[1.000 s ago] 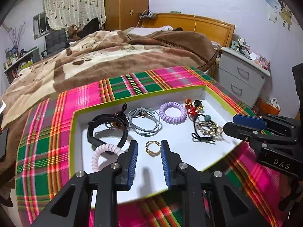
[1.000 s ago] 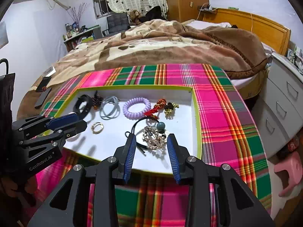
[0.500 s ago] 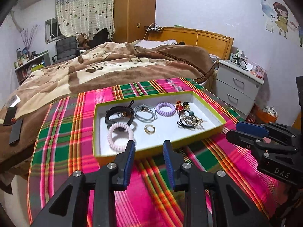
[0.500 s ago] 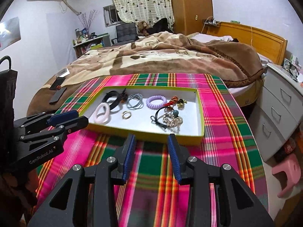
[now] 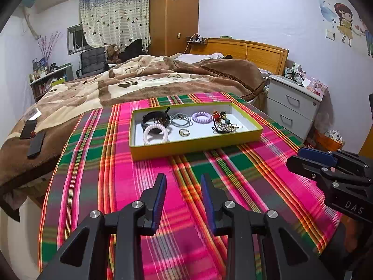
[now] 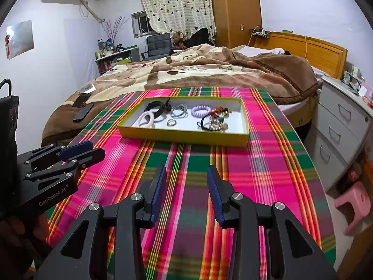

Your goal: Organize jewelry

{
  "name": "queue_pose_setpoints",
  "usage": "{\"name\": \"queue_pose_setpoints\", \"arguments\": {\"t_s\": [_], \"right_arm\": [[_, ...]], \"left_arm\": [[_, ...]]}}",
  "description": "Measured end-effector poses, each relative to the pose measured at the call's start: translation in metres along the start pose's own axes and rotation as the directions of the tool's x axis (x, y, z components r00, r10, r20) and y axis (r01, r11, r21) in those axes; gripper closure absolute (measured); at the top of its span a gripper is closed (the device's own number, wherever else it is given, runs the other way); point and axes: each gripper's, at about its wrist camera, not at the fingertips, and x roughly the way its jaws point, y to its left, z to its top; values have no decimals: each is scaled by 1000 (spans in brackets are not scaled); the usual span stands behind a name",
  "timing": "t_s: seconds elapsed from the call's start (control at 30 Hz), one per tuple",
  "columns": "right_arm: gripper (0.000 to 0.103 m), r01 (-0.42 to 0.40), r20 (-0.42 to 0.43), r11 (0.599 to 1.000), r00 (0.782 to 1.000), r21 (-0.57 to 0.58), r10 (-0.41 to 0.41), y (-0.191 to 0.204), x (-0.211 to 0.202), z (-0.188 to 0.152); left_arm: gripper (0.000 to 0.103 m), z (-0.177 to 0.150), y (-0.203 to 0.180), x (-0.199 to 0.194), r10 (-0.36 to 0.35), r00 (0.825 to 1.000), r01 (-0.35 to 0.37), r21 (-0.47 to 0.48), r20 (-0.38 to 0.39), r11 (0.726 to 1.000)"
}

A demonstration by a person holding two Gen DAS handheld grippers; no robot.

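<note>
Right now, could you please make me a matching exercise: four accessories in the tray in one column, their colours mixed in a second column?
Things:
1. spiral hair tie
2. second spiral hair tie
3. ring
4. plain hair ties

Colours:
A. gold
B. grey
C. lilac
D. pale pink

Pairs: 1-C, 2-D, 3-A, 4-B

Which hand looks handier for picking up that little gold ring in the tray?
Probably the left. The left tool points nearly straight at the gold ring, which lies in the left half of the tray. The right tool lines up nearer the beaded pieces. Both are open, empty and well short of the tray.
</note>
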Motion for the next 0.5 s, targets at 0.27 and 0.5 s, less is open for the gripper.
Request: {"name": "queue_pose_setpoints", "arguments": {"t_s": [0.27, 0.5], "right_arm": [[62, 15, 9, 1000, 1000, 16, -16, 2, -19, -23], [62, 29, 15, 1000, 999, 4, -29, 8, -29, -35]], "left_arm": [[73, -23, -5, -25, 23, 999, -23, 2, 38, 1000], [73, -34, -7, -34, 23, 999, -23, 6, 47, 1000]]}}
